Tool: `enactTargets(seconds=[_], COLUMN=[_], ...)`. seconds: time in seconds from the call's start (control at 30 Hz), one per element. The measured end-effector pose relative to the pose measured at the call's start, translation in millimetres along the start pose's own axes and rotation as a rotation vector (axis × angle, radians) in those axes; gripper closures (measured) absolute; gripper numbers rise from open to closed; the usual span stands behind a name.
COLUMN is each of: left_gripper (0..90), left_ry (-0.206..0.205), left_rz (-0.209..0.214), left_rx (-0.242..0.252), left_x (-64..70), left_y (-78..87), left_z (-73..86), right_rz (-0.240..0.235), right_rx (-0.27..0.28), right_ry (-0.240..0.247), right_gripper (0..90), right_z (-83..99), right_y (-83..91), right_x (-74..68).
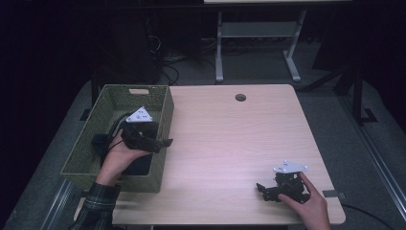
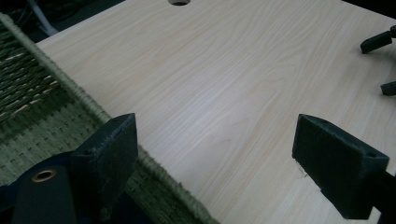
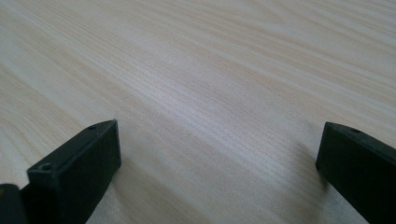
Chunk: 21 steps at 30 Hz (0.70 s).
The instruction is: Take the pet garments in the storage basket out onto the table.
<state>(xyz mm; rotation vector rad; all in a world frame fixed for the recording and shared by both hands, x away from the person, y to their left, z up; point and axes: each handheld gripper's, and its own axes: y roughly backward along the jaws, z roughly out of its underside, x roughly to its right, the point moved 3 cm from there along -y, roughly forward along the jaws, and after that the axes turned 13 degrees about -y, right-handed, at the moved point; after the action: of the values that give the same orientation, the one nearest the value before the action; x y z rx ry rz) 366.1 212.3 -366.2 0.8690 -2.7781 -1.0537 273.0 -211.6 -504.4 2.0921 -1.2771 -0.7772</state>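
Note:
A green woven basket [image 1: 163, 103] stands on the left part of the light wooden table [image 1: 230, 139]. My left gripper [image 1: 163, 143] hangs over the basket's right wall with its jaws pointing right, toward the table. It is open, and its jaws stand wide apart with nothing between them [image 2: 217, 140]; the basket's rim [image 2: 70, 88] runs under the left jaw. My right gripper [image 1: 262, 190] rests low near the table's front right corner, pointing left. It is open too [image 3: 219, 144], with bare wood between its jaws.
Something dark [image 1: 98, 143] lies inside the basket under the left hand; what it is cannot be told. A round cable hole [image 1: 240, 97] sits near the table's far edge. A white desk frame [image 1: 258, 43] and cables stand on the floor beyond.

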Motion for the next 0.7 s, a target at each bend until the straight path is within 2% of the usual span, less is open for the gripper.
enactTargets(seconds=[0.33, 0.53, 0.7], left_gripper=[13.9, 13.9, 13.9], left_ry=[0.027, 0.033, 0.054], left_rz=[-0.067, -0.093, -0.110], left_rx=[-0.019, -0.038, -0.078], left_x=[-19.0, -27.1, -36.4], left_y=[19.4, 23.6, 26.4], left_z=[14.3, 22.8, 37.8], right_rz=[0.000, 0.000, 0.000], right_rx=[0.000, 0.000, 0.000], right_ry=[0.000, 0.001, 0.001], right_gripper=[0.0, 0.0, 0.0], right_z=[0.0, 0.0, 0.0], right_y=[0.0, 0.0, 0.0], right_x=[0.0, 0.1, 0.1])
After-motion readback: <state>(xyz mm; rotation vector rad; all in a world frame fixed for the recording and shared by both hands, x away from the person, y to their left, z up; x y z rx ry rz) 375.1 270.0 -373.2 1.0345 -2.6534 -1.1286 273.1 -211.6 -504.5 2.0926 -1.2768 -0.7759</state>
